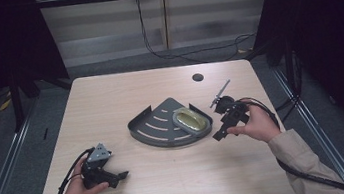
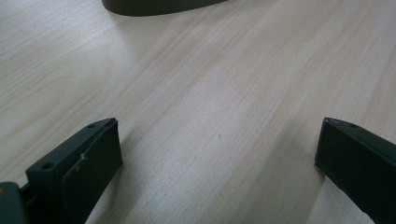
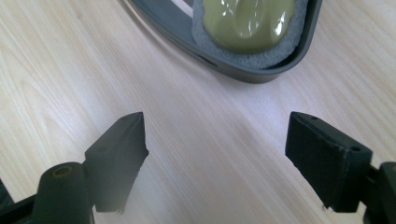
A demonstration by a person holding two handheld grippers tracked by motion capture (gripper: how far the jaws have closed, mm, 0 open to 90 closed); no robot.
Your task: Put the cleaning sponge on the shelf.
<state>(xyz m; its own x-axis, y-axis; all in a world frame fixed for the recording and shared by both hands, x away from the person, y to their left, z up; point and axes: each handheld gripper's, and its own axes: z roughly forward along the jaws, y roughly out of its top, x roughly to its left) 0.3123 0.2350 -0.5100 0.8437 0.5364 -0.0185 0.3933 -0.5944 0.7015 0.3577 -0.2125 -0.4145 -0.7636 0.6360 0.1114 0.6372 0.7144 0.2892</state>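
Observation:
A dark grey fan-shaped tray (image 1: 156, 124) with slots lies at the middle of the table. At its right end rests an oval grey pad with a glossy olive-green top (image 1: 192, 119), seen close up in the right gripper view (image 3: 247, 21). My right gripper (image 1: 220, 133) is held just right of the tray, low over the wood; its jaws stand wide apart with nothing between them (image 3: 217, 149). My left gripper (image 1: 122, 175) rests near the front left of the table, open and empty (image 2: 217, 154), with the tray's edge (image 2: 159, 5) far ahead.
A round cable hole (image 1: 197, 77) sits in the table's far right part. Cables trail from both grippers over the table edges. Bare wood surrounds the tray on all sides. Dark curtains and metal rails flank the table.

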